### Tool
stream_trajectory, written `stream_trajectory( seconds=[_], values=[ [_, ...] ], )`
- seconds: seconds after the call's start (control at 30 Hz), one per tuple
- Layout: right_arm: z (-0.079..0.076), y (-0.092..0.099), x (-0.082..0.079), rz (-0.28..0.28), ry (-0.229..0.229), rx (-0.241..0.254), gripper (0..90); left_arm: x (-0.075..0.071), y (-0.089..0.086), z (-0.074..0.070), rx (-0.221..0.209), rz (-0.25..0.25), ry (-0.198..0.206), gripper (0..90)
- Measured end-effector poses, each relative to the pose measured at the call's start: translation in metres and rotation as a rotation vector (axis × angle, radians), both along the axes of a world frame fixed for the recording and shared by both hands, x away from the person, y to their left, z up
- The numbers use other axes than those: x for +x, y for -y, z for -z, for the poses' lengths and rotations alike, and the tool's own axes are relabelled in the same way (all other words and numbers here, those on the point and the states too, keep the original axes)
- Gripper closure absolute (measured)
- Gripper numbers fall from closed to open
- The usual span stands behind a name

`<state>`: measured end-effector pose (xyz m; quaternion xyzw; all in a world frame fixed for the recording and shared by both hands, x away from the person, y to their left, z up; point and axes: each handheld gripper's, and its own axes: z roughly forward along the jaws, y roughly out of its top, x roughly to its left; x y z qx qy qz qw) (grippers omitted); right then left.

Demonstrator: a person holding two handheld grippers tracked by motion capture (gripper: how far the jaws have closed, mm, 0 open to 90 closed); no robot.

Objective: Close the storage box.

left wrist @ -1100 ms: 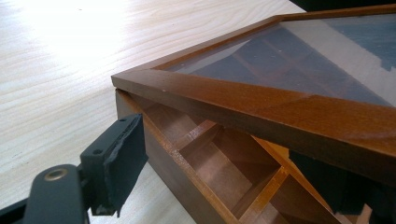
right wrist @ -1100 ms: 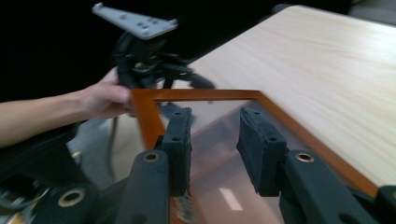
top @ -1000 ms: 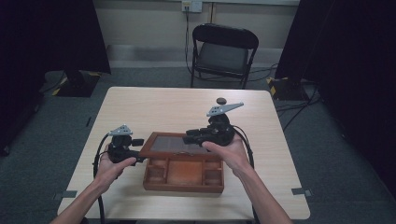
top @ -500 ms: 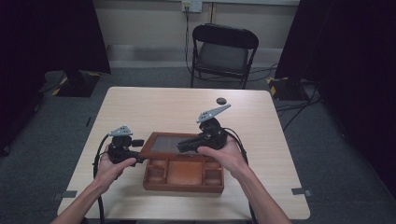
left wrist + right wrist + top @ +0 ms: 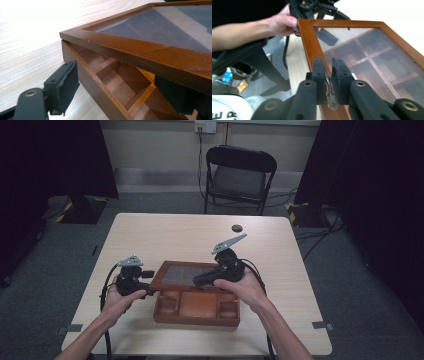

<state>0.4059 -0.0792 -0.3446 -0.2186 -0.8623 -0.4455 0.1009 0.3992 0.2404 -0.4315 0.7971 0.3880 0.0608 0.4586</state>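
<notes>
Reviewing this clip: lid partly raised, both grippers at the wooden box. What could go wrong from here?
1. The right gripper pinches only the small metal clasp on the glass-paned lid; if it slips, the lid could drop shut.
2. The left gripper straddles the wooden box's side wall, one jaw inside under the lid's frame, so a falling lid could strike it.
3. The left grip looks loose, so the box may slide on the table.

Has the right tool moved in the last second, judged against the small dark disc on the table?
Yes. The right tool has drawn away from the small dark round disc, toward the person and leftward, lowering the glass-paned wooden lid it grips.
</notes>
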Motion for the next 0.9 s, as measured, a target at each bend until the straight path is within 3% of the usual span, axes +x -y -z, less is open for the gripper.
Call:
stream_trajectory(
  seconds=[0.33,0.43,0.57,0.9],
  values=[
    [0.003,-0.006,-0.001,-0.022,0.000,-0.056,82.0,0.001,0.001,0.002,0.019,0.007,-0.004,19.4],
    [0.003,-0.005,0.000,-0.024,0.007,-0.042,82.4,0.002,0.000,0.002,-0.001,0.003,-0.009,19.4],
    [0.003,-0.004,-0.001,-0.027,0.021,-0.044,82.5,0.003,0.000,0.003,0.009,0.005,-0.014,19.2],
    [0.005,0.004,-0.003,-0.033,0.029,-0.053,82.2,0.015,-0.017,0.010,0.020,-0.071,-0.048,19.2]
  ],
)
